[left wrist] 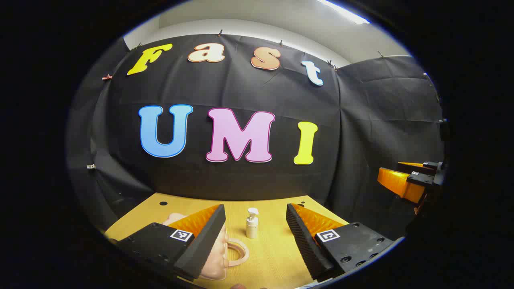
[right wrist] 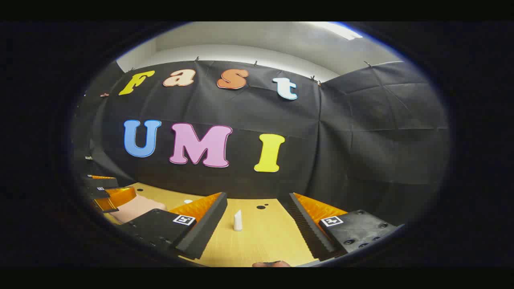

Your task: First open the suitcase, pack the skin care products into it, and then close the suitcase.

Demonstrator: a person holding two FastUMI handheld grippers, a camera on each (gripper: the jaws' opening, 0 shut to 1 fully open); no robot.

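So both grippers are held up off the table [left wrist: 277, 257] with their jaws spread wide and nothing between them. The suitcase [left wrist: 213, 257], a small pink one with a loop handle, lies flat and shut just ahead of the left gripper [left wrist: 255, 237], mostly tucked behind its left finger, handle poking out toward the middle of the gap. In the right gripper view the same case [right wrist: 136, 206] sits way off at the left edge, beside the other gripper, well apart from the right gripper [right wrist: 257, 224] itself. My read is the left hand is clearly the nearer one for opening it, and it'd need to shift a bit to its own left to centre the case, since right now the gap is lined up on the pump bottle [left wrist: 252, 224] standing upright a little farther back. In the right gripper view a small white tube [right wrist: 237, 221] stands upright dead centre between that gripper's fingers. Lid's not open yet, so I reckon nothing gets packed until that's sorted. Can't tell from here which side the case hinges on.
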